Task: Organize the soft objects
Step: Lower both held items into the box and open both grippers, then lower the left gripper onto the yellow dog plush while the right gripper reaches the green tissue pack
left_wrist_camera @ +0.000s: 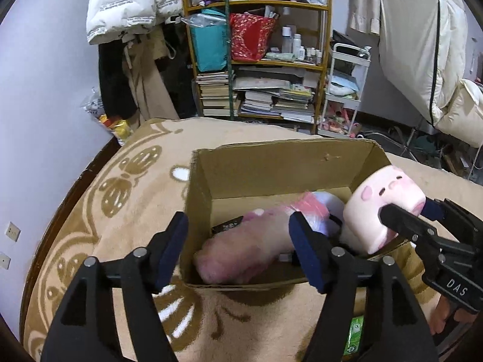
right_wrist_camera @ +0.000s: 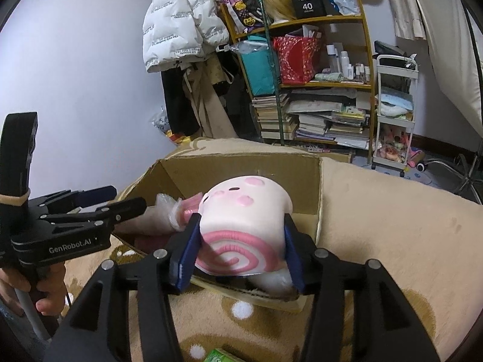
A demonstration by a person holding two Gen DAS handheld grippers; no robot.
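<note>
An open cardboard box (left_wrist_camera: 286,169) stands on a beige patterned blanket (left_wrist_camera: 126,211). Inside it lie a long pink plush (left_wrist_camera: 235,259) and a plastic-wrapped pink and white item (left_wrist_camera: 311,208). My left gripper (left_wrist_camera: 238,226) hangs open over the box's near left corner, its pads clear of the pink plush below. My right gripper (right_wrist_camera: 241,223) holds a white plush roll (right_wrist_camera: 241,208) with a pink face and a pink swirl end. Both pads touch its sides, and it tilts over the box's near right rim (right_wrist_camera: 317,229). The left wrist view shows the roll (left_wrist_camera: 386,193) in the right gripper (left_wrist_camera: 406,208).
A green packet (left_wrist_camera: 354,338) lies on the blanket near me. Beyond the bed stand a wooden shelf (left_wrist_camera: 256,69) of books and bags, a white cart (left_wrist_camera: 347,90) and hanging jackets (left_wrist_camera: 126,3). A hand (right_wrist_camera: 45,301) grips the left gripper's handle.
</note>
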